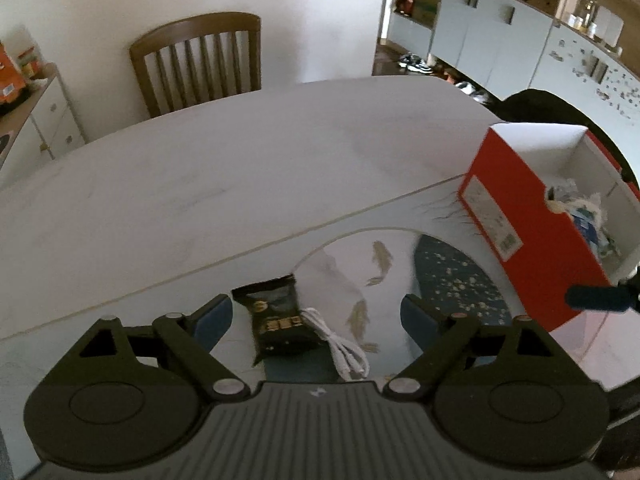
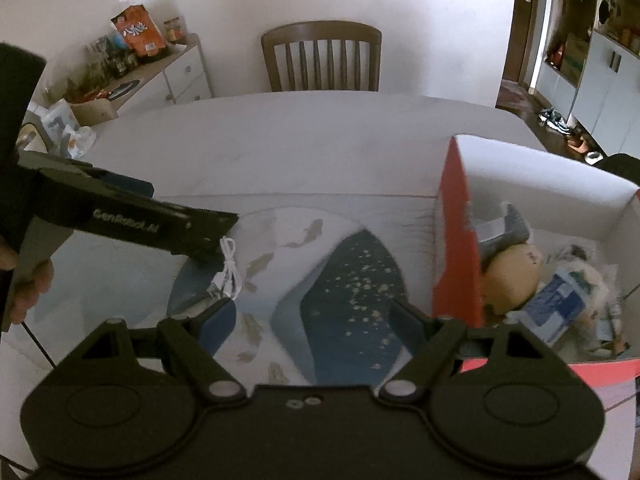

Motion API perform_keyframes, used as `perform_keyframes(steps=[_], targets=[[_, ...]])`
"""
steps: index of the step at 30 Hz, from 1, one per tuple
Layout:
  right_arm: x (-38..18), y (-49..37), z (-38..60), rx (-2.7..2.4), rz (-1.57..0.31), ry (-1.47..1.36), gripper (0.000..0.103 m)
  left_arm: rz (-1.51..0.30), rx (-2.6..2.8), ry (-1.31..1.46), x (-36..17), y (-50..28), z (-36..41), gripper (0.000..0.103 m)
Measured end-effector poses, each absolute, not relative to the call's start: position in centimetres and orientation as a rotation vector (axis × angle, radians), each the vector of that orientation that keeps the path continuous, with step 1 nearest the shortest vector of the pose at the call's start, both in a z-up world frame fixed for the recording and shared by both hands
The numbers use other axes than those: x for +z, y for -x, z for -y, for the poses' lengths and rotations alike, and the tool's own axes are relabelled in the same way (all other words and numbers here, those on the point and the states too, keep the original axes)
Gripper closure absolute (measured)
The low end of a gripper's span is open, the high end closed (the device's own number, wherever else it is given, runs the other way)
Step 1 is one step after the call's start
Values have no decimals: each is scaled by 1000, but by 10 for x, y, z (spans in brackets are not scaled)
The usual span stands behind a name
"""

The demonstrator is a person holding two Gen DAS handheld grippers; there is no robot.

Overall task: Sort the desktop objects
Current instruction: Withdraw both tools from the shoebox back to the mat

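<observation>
In the left wrist view my left gripper [image 1: 316,316] is open, hanging over a black snack packet [image 1: 276,320] and a coiled white cable [image 1: 340,344] that lie side by side on the printed mat [image 1: 452,276]; the pads touch neither. An open red box [image 1: 540,236] stands to the right. In the right wrist view my right gripper [image 2: 312,322] is open and empty above the mat [image 2: 344,280], just left of the red box [image 2: 456,248]. The left gripper [image 2: 208,250] reaches in from the left over the cable [image 2: 228,272] and hides the packet.
The red box holds a tan round object [image 2: 512,280], a blue-and-white packet [image 2: 560,304] and a grey item [image 2: 508,224]. A wooden chair [image 2: 320,56] stands behind the white table [image 2: 280,140]. A cluttered sideboard [image 2: 160,76] is at the far left.
</observation>
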State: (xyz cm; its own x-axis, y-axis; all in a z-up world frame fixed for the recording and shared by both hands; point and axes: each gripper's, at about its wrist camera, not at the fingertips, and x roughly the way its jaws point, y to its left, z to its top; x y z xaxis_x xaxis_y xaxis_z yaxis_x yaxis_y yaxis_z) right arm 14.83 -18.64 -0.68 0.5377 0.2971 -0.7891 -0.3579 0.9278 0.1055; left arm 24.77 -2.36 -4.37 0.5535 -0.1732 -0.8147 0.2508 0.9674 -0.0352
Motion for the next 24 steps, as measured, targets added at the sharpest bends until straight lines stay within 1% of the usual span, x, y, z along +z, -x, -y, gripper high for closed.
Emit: perform_keyframes(steps=[15,24], targets=[[-33,-154,138,428,-942,77,20,-982,-164,-55,-73,-263,1,12],[-49,-161,114,466,-952,133,22,-994,-153,-72,-86,-268,-9,12]])
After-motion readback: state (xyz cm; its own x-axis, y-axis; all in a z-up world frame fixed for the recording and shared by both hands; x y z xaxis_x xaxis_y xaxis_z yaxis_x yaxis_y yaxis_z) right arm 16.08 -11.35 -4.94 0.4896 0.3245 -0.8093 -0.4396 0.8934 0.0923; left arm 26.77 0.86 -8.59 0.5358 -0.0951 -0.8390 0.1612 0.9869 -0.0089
